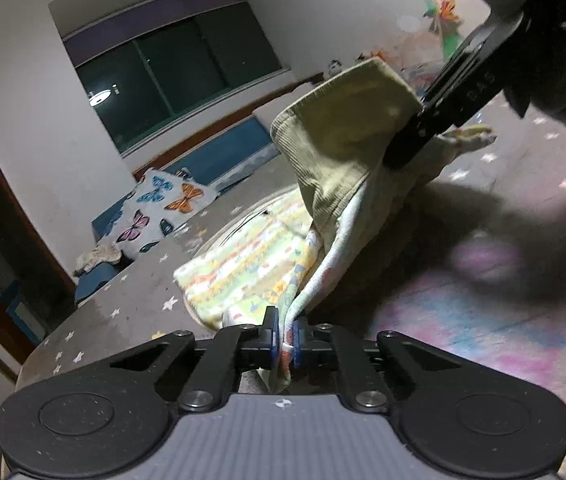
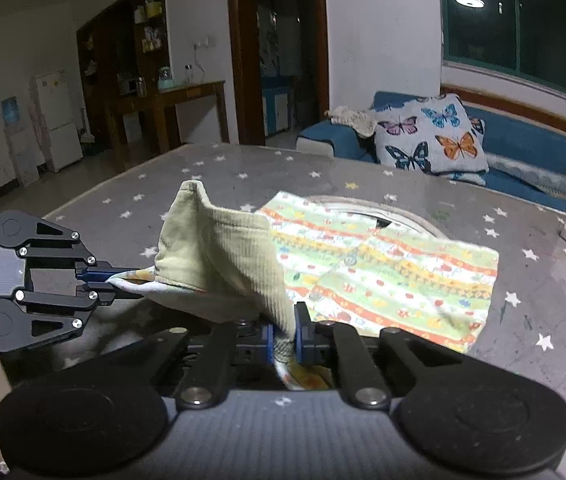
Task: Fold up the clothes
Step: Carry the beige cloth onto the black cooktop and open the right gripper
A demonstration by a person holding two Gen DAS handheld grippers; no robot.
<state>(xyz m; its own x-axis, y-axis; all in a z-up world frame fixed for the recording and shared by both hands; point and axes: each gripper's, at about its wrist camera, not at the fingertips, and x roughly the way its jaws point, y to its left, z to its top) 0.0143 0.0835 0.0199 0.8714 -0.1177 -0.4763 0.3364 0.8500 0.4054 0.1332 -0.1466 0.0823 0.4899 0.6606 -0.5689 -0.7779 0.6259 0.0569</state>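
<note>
Fingers (image 2: 269, 338) of both grippers clamp the garment's (image 2: 383, 276) lifted near edge, mid-fold; next, carry it across onto the half lying flat.

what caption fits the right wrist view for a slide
Both grippers, right and left, lift the garment by its ribbed edge above the star-print table.

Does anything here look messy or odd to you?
Nothing damaged or spilled. The patterned garment is only half flat: both the left gripper and right gripper pinch its near edge, lifting the ribbed green lining off the starry table.
</note>
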